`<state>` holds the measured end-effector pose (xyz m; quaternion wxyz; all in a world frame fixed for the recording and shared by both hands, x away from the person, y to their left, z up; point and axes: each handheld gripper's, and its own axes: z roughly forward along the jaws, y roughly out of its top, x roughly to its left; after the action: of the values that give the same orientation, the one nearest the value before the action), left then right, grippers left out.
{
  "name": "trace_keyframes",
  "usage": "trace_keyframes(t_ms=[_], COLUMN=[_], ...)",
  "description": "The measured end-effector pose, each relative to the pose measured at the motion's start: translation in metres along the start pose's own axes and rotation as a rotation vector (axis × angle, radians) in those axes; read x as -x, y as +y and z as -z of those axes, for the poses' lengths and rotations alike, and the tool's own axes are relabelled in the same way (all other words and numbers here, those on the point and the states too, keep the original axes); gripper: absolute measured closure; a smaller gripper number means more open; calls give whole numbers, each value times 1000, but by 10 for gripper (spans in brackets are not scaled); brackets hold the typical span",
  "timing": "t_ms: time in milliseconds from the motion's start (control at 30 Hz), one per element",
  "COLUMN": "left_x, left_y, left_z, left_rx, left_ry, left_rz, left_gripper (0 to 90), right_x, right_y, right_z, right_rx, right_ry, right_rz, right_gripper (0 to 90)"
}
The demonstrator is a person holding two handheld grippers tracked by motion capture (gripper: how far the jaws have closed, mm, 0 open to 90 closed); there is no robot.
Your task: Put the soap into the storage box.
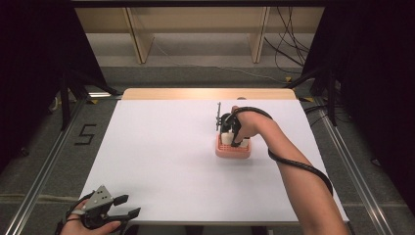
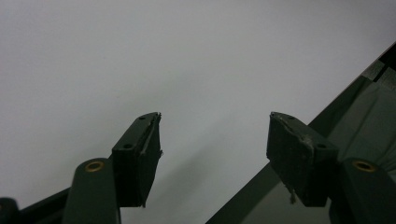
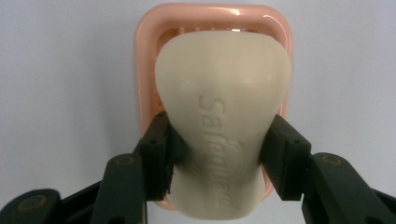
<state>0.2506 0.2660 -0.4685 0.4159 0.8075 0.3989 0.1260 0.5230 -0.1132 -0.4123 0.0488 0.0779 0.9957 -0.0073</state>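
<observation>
A cream bar of soap (image 3: 224, 116) with raised lettering sits between the pads of my right gripper (image 3: 219, 156), which is shut on it. Right under the soap lies a pink soap dish (image 3: 144, 70); whether the soap rests in it or hangs just above it I cannot tell. From above, the right gripper (image 1: 230, 134) points down over the pink dish (image 1: 233, 152) right of the table's middle. My left gripper (image 1: 125, 206) rests at the near left corner of the white table, jaws open. Its own view has the gripper (image 2: 215, 140) empty above the white surface.
The white table top (image 1: 161, 156) carries the dish and nothing else that I can see. A black cable (image 1: 293, 164) trails along the right forearm. Beyond the far edge stand wooden frame legs (image 1: 139, 39) and loose floor cables (image 1: 288, 49).
</observation>
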Motion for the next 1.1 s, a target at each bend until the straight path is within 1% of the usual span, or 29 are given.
trace_keyframes(t_ms=[33,67,100,133,167,200,233,267,333,367,433,467,533,600,633,700,733,767,800,833,867,900,933,967,1000,1033,1067,1100], left_x=[1,1,1,1,0,-3,-1,1,2,2,2,1,1,2,1,2,2,0,1,1,1,1,1,1,0,0,1,1], left_y=[0,0,0,0,1,1,0,0,0,0,0,0,0,0,0,0,0,0,0,0,0,0,0,0,0,0,0,0], left_z=[0,0,0,-1,0,1,-1,0,0,0,0,0,0,0,0,0,0,1,-1,-1,0,0,-1,0,1,1,0,1], left_rx=[5,10,15,15,-2,-17,13,11,15,15,15,16,12,14,11,14,13,-4,18,18,11,18,18,-7,-18,-25,4,-5], left_ry=[1,3,5,5,7,5,16,8,6,6,6,6,6,7,7,7,6,3,13,13,9,5,6,-9,-8,-1,14,5], left_rz=[15,16,18,17,-7,-41,-16,10,16,17,17,19,16,17,10,16,18,0,2,2,4,8,2,10,4,3,1,1], left_gripper=[347,347,347,347,347,347,347,347,347,347,347,347,347,347,347,347,347,347,347,347,347,347,347,347,347,347,347,347], right_x=[0,0,1,4,5,4,4,4,4,4,1,1,1,1,1,2,4,5,5,5,3,3,4,5,5,3,6,6], right_y=[0,0,0,0,0,0,0,0,0,0,0,0,-1,-1,-1,-2,-2,-2,-2,-2,-2,-2,-3,-3,-3,-2,-3,-3], right_z=[0,0,-1,-2,-2,-2,-3,-4,-4,-5,-5,-6,-6,-7,-7,-7,-8,-9,-9,-9,-8,-8,-9,-10,-10,-9,-10,-10], right_rx=[0,0,11,36,31,27,25,28,27,25,-7,-3,-3,-11,-11,-11,8,15,16,16,-10,-10,-7,-1,-5,-7,12,14], right_ry=[0,2,-3,-16,-7,-8,-11,-11,-13,-9,8,-2,7,7,8,8,-2,-5,2,2,11,11,7,7,2,7,-1,-3], right_rz=[0,4,14,63,59,53,51,49,49,53,1,2,-6,-3,-6,-8,25,46,47,47,-6,-6,7,20,21,1,40,37], right_gripper=[505,505,505,505,505,505,505,505,505,505,505,505,505,505,505,505,505,505,505,505,505,505,504,504,504,504,503,504])
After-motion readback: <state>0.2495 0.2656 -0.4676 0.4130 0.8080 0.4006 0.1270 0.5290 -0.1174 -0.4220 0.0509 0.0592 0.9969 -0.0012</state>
